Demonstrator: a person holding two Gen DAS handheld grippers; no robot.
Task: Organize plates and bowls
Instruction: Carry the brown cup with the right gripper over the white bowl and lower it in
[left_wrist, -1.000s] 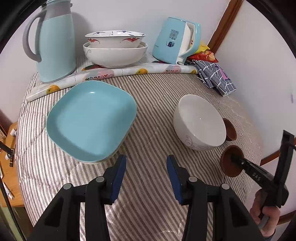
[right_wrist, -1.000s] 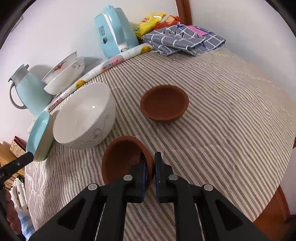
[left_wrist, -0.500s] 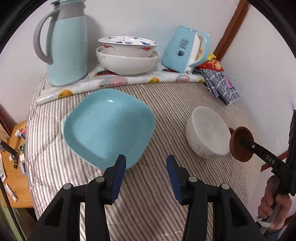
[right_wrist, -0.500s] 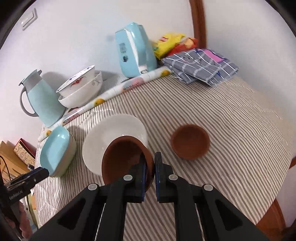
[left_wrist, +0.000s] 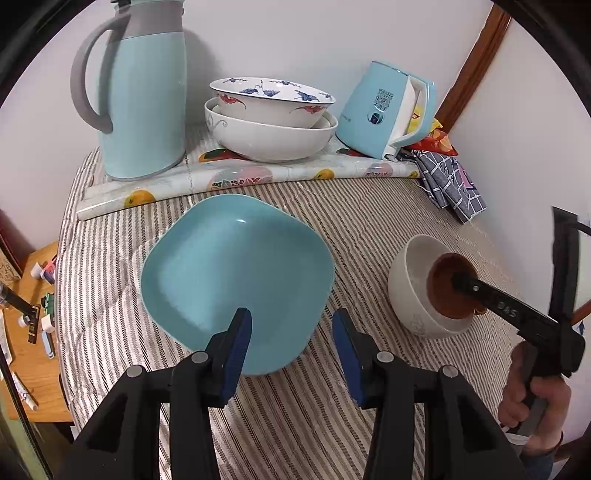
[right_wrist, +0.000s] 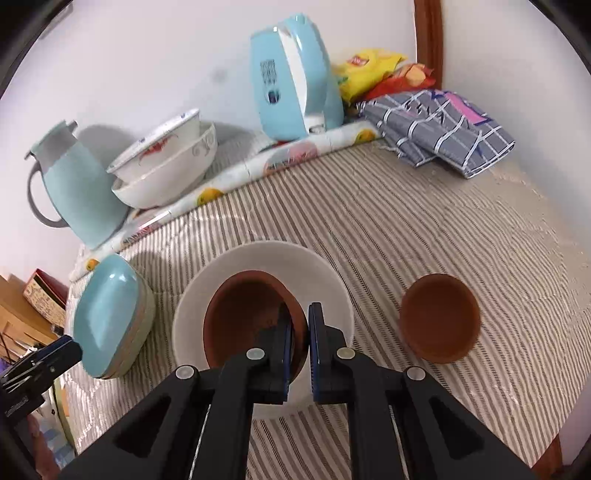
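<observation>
1. The right gripper (right_wrist: 299, 332) has its fingers pinched narrow on the rim of a brown bowl (right_wrist: 245, 314), which hangs tilted inside the mouth of the white bowl (right_wrist: 258, 258); whether the two bowls touch cannot be told.
2. A second brown bowl (right_wrist: 439, 317) sits on the striped surface (right_wrist: 406, 229) just right of the white bowl.
3. The left gripper (left_wrist: 291, 345) is empty, its fingers partly apart, over the near edge of the blue plate (left_wrist: 236, 273).
4. Two patterned bowls (left_wrist: 271, 118) are stacked at the back, between a blue jug (left_wrist: 144, 92) and a blue kettle (left_wrist: 384, 110).
5. The kettle's printed label is too small to read. Raised letters on the right gripper's arm look like "DAS". A yellow snack bag (right_wrist: 369, 66) carries a red logo, not readable.
6. A hand (left_wrist: 535, 402) grips the right gripper's handle.
</observation>
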